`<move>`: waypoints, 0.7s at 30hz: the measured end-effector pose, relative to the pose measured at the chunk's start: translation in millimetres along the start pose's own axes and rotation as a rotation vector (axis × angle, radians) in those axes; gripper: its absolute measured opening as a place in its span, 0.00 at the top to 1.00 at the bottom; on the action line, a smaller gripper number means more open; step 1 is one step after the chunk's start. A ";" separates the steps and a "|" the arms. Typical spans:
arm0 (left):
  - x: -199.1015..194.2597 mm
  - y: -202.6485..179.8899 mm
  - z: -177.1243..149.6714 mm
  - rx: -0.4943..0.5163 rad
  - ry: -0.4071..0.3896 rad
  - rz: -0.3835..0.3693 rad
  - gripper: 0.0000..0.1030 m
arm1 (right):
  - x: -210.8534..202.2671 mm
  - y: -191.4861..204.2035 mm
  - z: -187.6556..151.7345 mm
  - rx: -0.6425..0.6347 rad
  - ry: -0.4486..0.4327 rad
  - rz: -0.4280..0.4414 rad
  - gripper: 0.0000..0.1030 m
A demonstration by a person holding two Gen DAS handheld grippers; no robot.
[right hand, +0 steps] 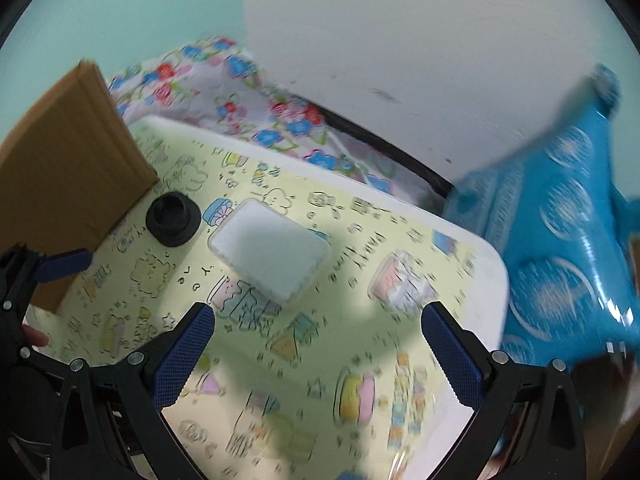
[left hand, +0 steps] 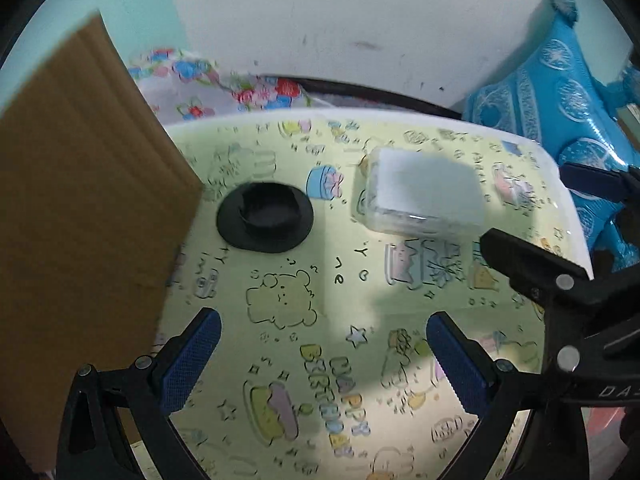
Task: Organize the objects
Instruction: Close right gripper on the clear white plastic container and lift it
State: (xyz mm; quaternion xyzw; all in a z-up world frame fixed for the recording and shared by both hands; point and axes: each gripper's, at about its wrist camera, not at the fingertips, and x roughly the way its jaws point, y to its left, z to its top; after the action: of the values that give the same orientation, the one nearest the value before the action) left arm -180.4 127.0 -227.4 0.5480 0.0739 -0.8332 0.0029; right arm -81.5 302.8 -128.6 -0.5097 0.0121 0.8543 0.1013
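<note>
Clear plastic box (left hand: 424, 194) and black cap (left hand: 265, 216) on cartoon-print table (left hand: 320, 352).

Box lidded, white inside, contents not discernible; cap at its 9 o'clock, apart. Cardboard box (left hand: 84, 220) at 9 o'clock of cap, overlapping table edge; blue patterned bag (left hand: 560, 96) at 2 o'clock, floral cloth (right hand: 248, 108) at 12. Left gripper (left hand: 323, 356) spread wide, empty; right gripper (right hand: 318, 354) likewise agape, touching nothing.
</note>
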 end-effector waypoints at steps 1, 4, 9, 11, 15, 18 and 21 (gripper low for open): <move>4.4 2.4 1.1 -0.011 0.004 -0.009 0.00 | 6.8 1.4 2.6 -0.018 0.004 0.010 0.00; 15.6 7.2 3.8 -0.035 0.007 -0.003 0.00 | 24.9 5.3 9.1 -0.065 0.010 0.019 0.00; 27.7 12.6 6.6 -0.043 0.019 0.006 0.00 | 47.5 3.7 18.2 -0.067 0.022 0.063 0.00; 31.7 14.1 9.5 -0.041 0.024 0.016 0.00 | 52.0 4.3 20.1 -0.068 0.025 0.073 0.00; 37.0 16.6 12.1 -0.032 0.036 0.018 0.00 | 60.2 9.2 23.7 -0.083 0.037 0.082 0.00; 37.9 18.1 12.8 -0.040 0.042 0.008 0.00 | 66.5 10.6 26.6 -0.073 0.050 0.095 0.00; 37.6 14.4 11.3 -0.022 0.045 -0.005 0.00 | 71.6 15.2 28.5 -0.085 0.057 0.093 0.00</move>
State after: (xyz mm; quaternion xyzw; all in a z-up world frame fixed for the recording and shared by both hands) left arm -204.5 114.1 -259.1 0.5665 0.0843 -0.8198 0.0050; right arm -142.0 302.9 -178.7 -0.5367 0.0023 0.8429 0.0396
